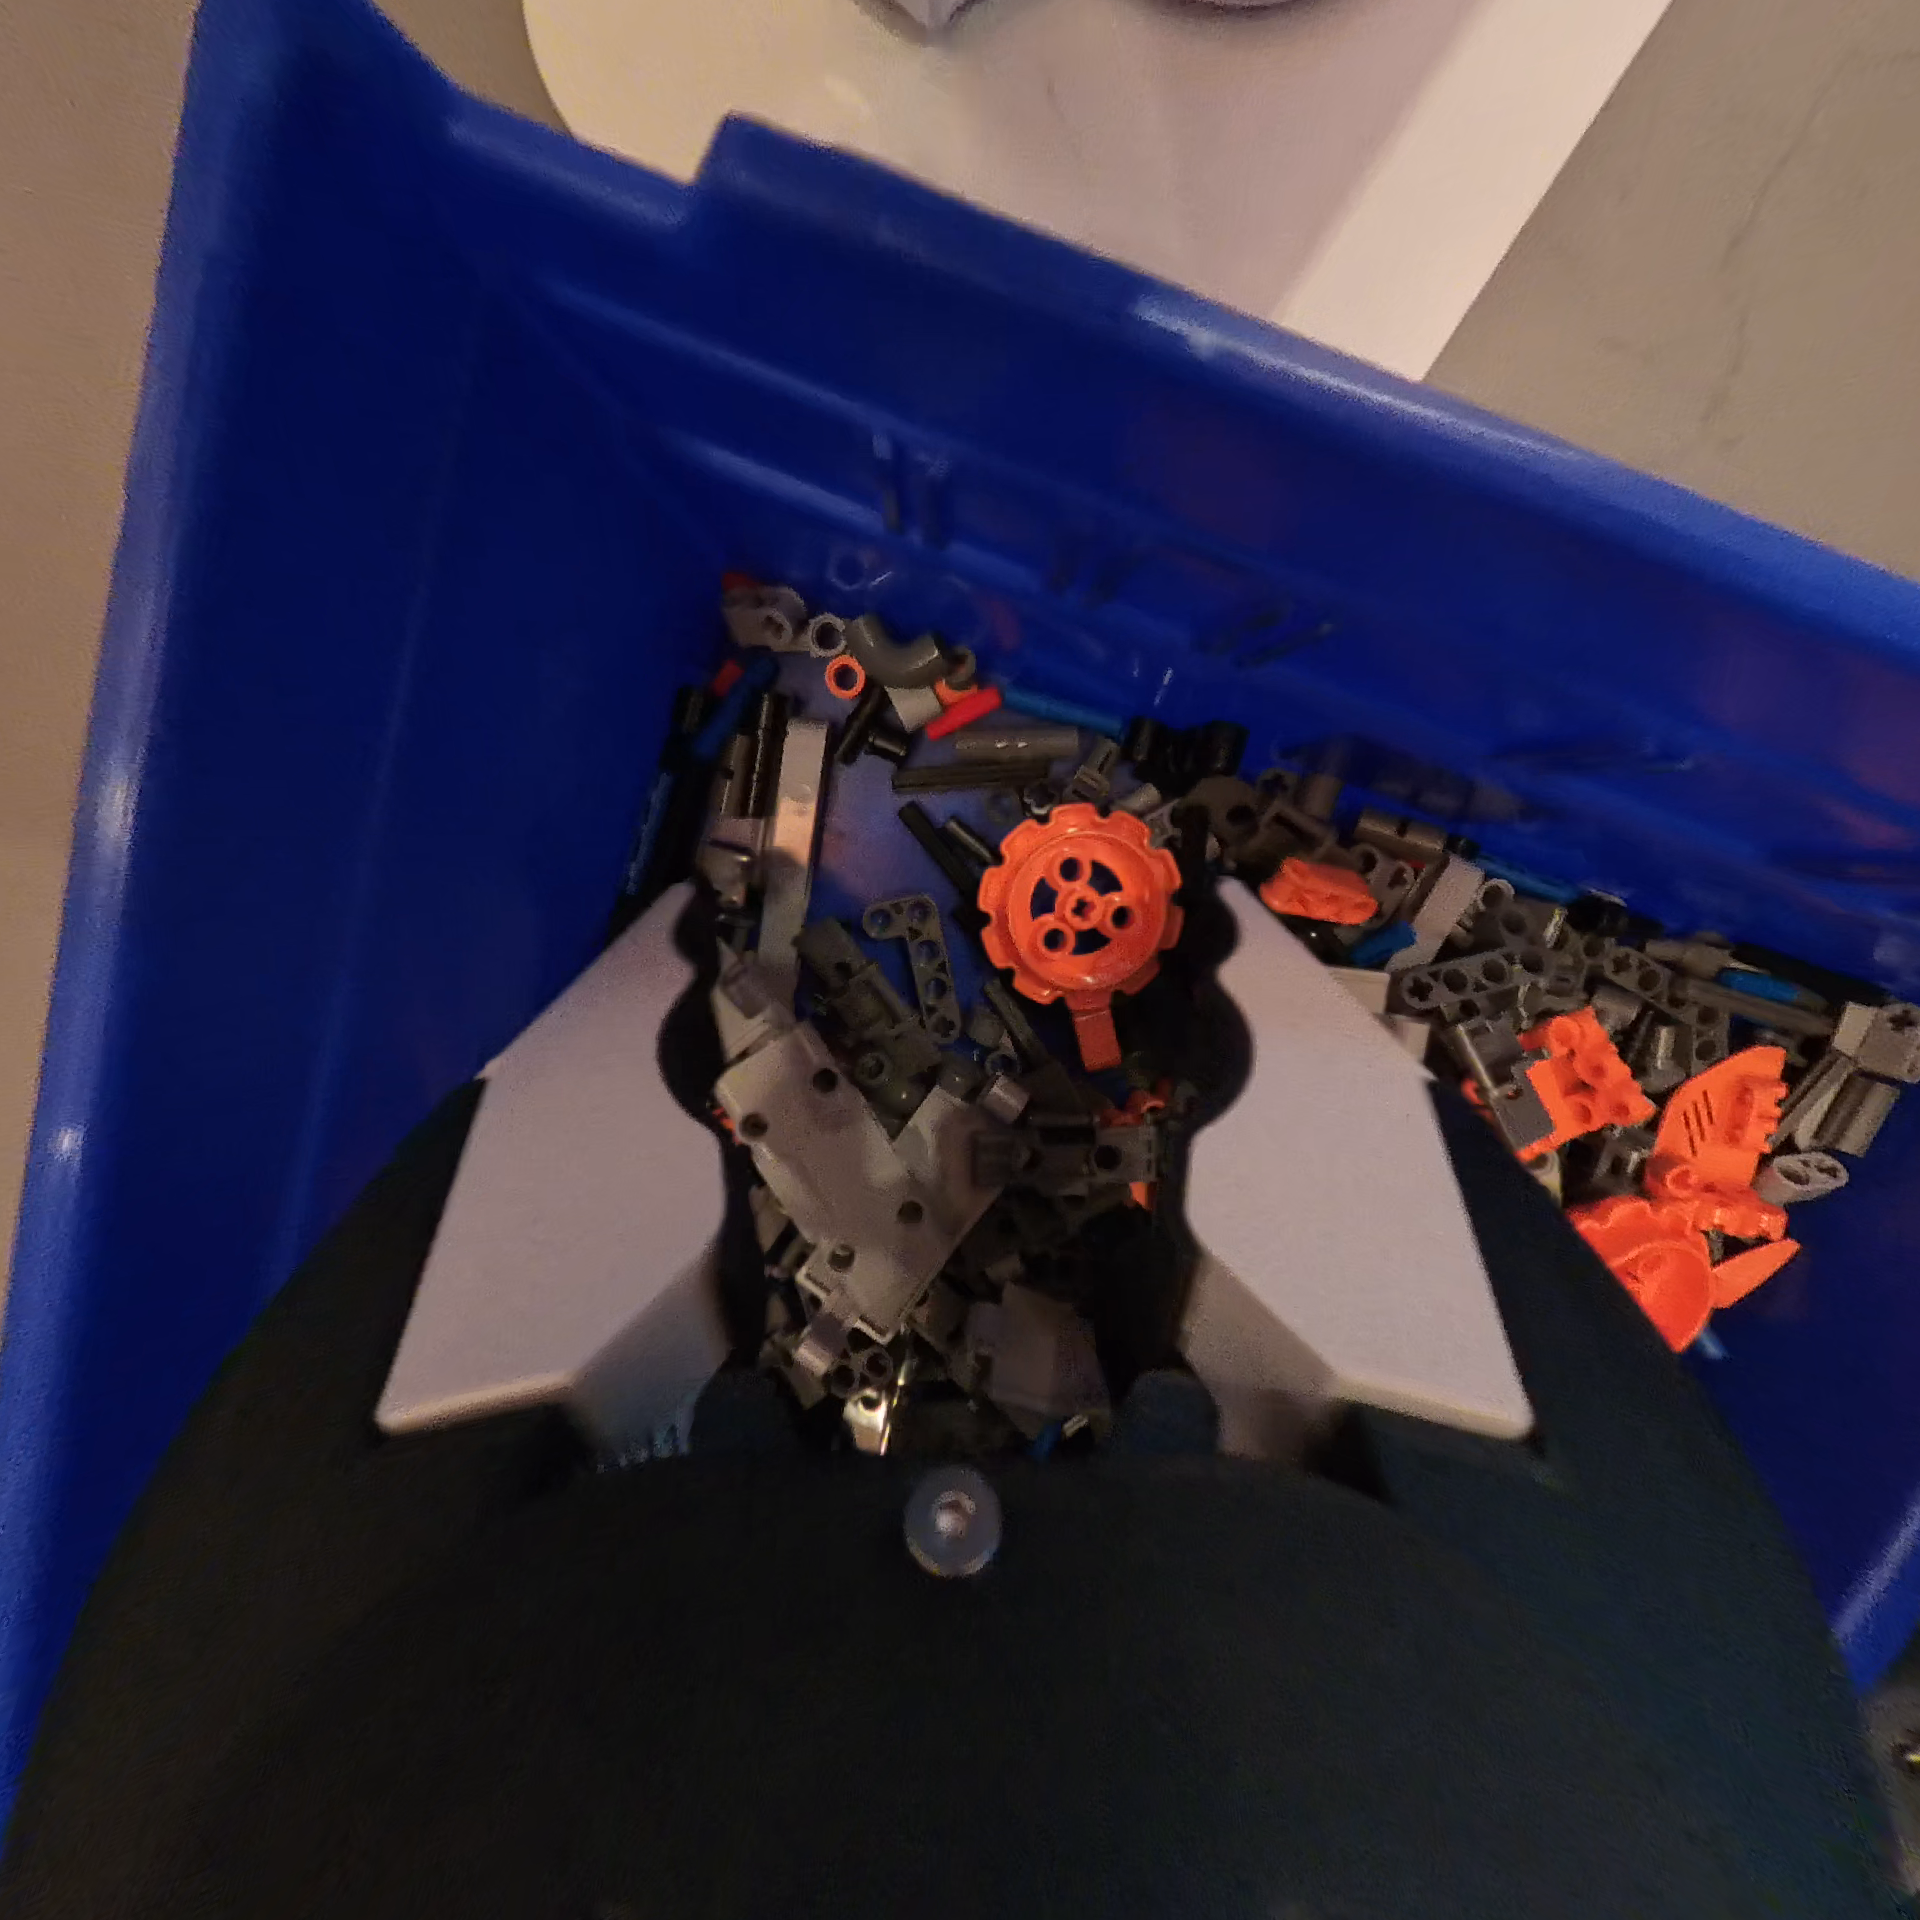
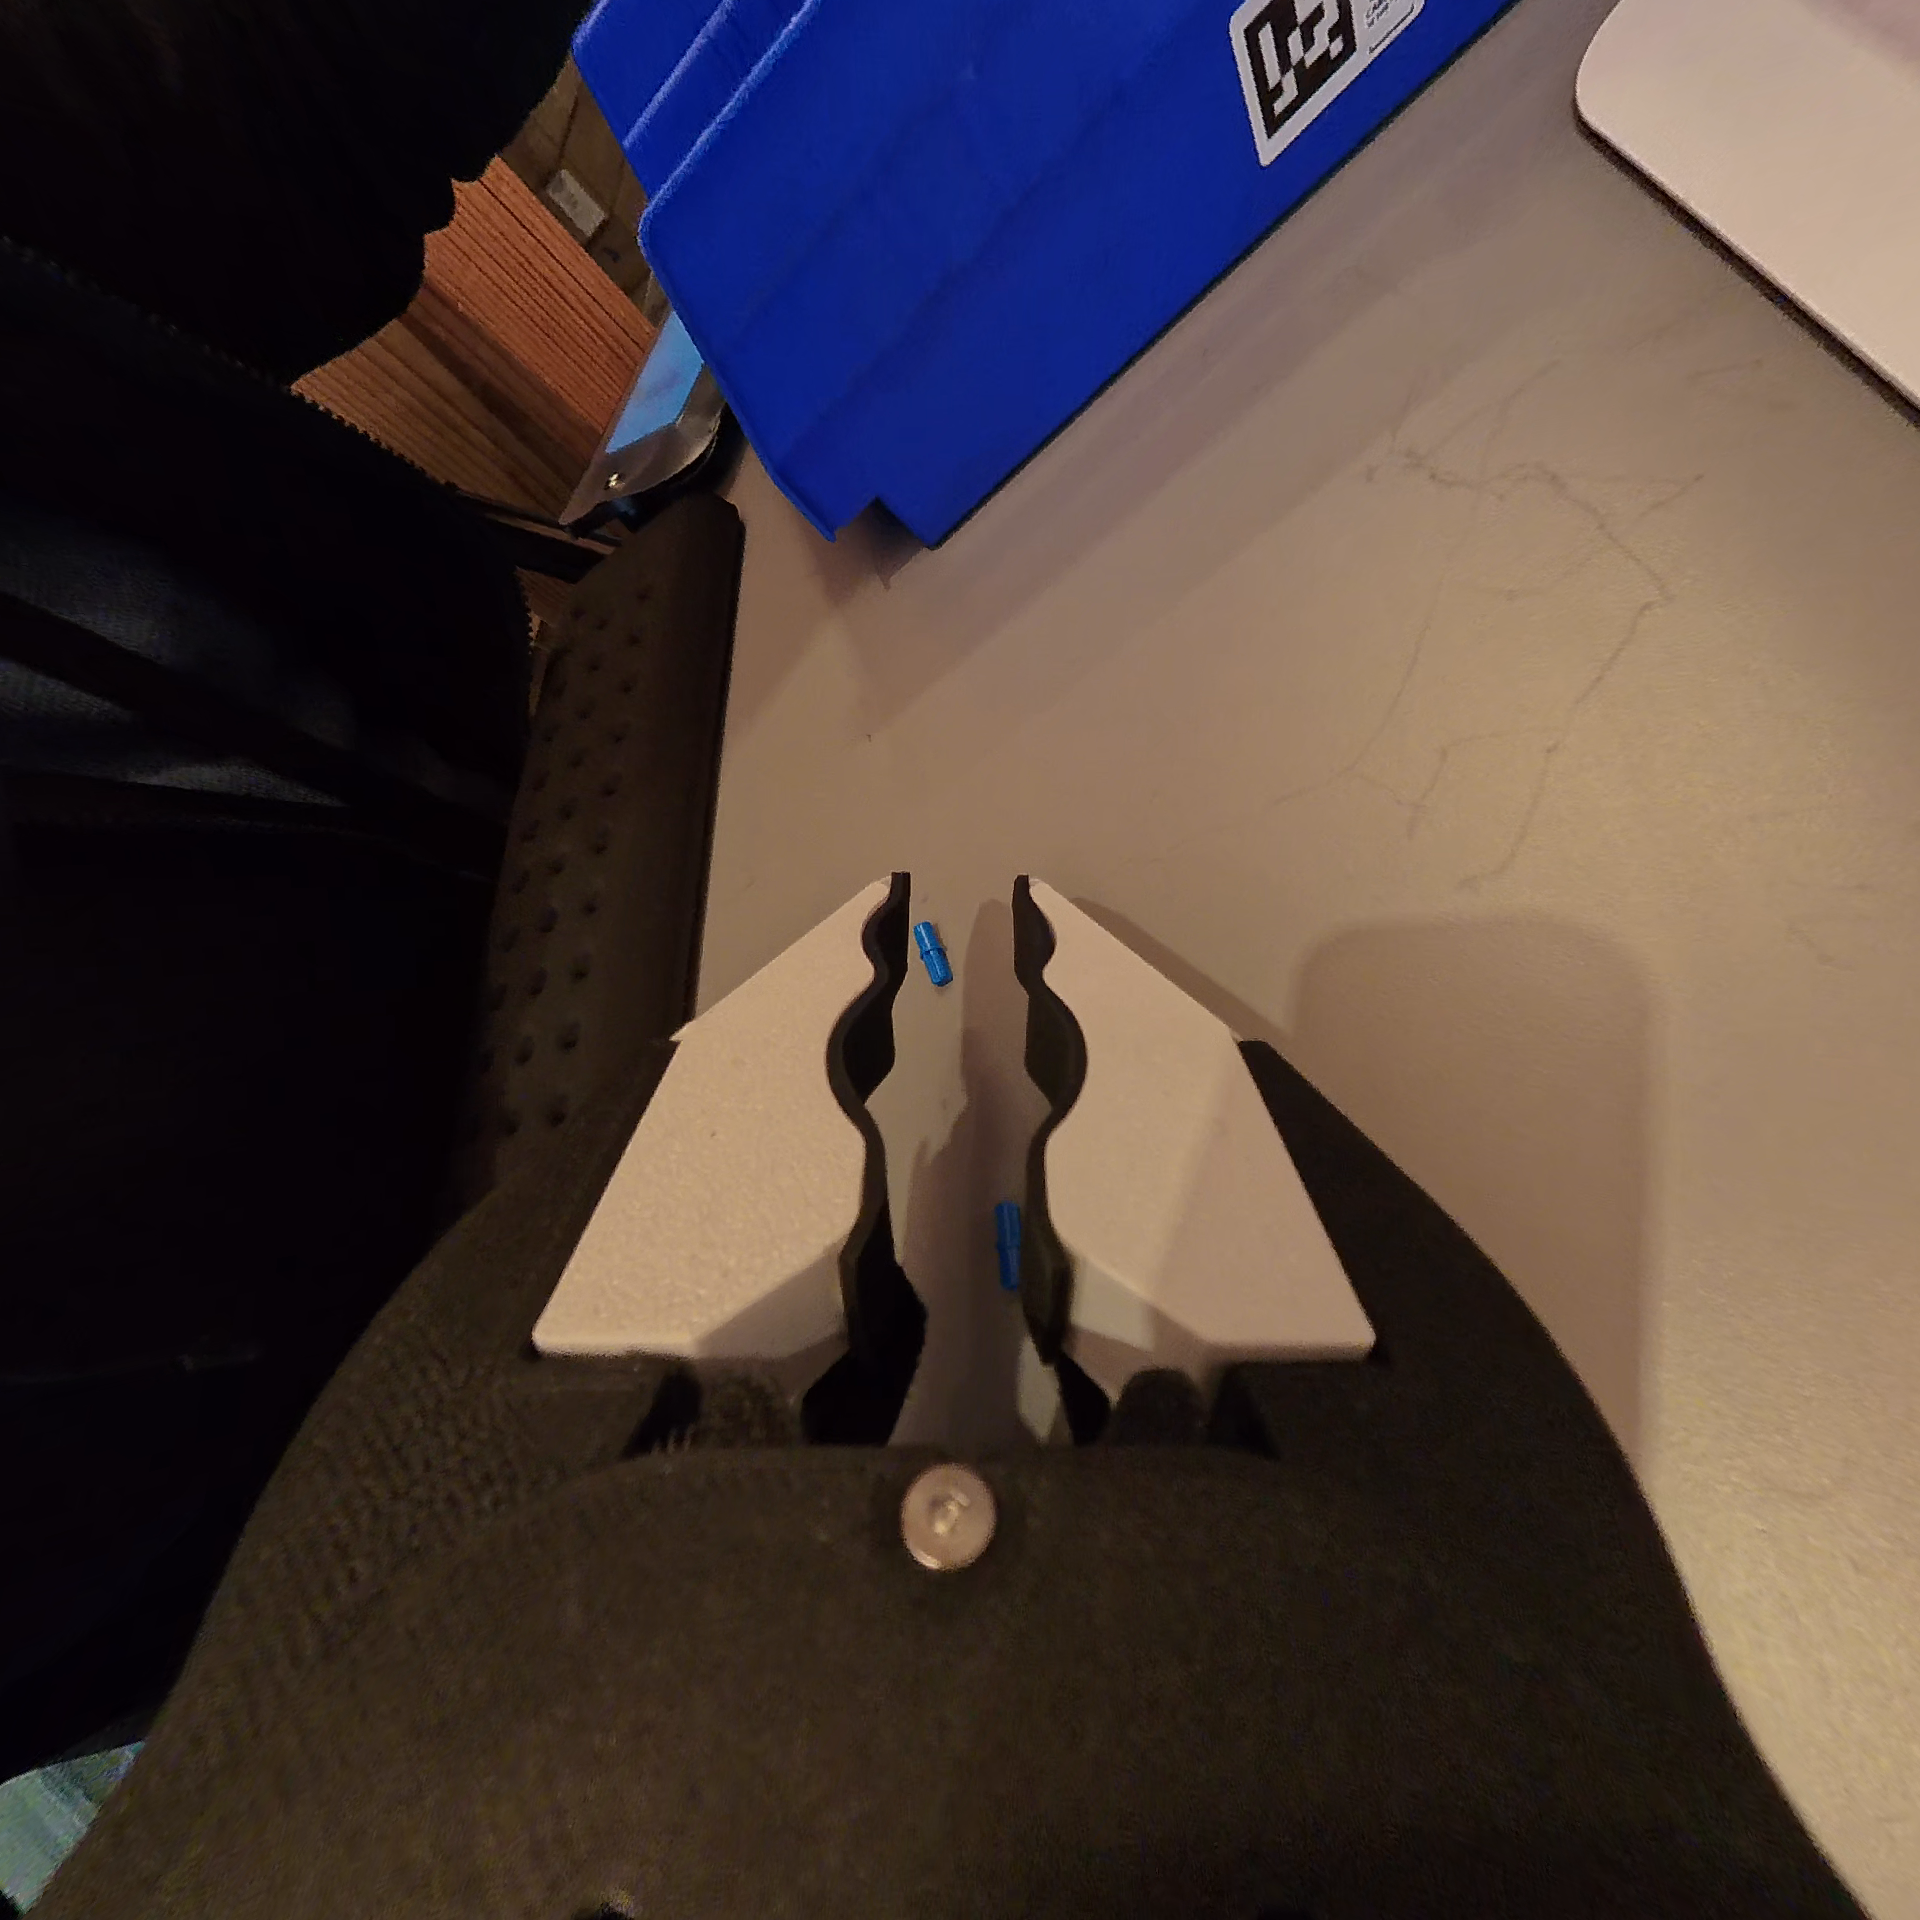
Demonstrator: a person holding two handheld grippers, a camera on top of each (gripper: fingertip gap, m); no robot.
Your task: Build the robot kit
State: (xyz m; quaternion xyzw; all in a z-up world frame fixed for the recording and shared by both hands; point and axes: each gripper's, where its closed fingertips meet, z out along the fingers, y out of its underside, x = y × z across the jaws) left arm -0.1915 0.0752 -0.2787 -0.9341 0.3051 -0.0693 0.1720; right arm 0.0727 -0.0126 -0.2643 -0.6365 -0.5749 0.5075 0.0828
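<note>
My left gripper (image 1: 951, 914) is open inside a blue plastic bin (image 1: 436, 644), its jaws spread wide over a heap of small grey, black and orange building-toy parts. An orange toothed wheel (image 1: 1081, 902) lies between the fingertips, nearer the right finger. A large light-grey panel piece (image 1: 842, 1153) lies between the jaws lower down. My right gripper (image 2: 961, 883) is open and holds nothing, low over a beige tabletop (image 2: 1351, 675). A small blue pin (image 2: 932, 953) lies on the table between its fingertips. A second blue pin (image 2: 1006, 1260) lies further back, beside the right jaw.
More orange pieces (image 1: 1662, 1174) lie at the bin's right side. A white board (image 1: 1039, 135) lies beyond the bin. In the right wrist view the blue bin (image 2: 935, 260) with a coded sticker stands ahead, a white board (image 2: 1787, 156) at top right, dark fabric (image 2: 208, 831) at left.
</note>
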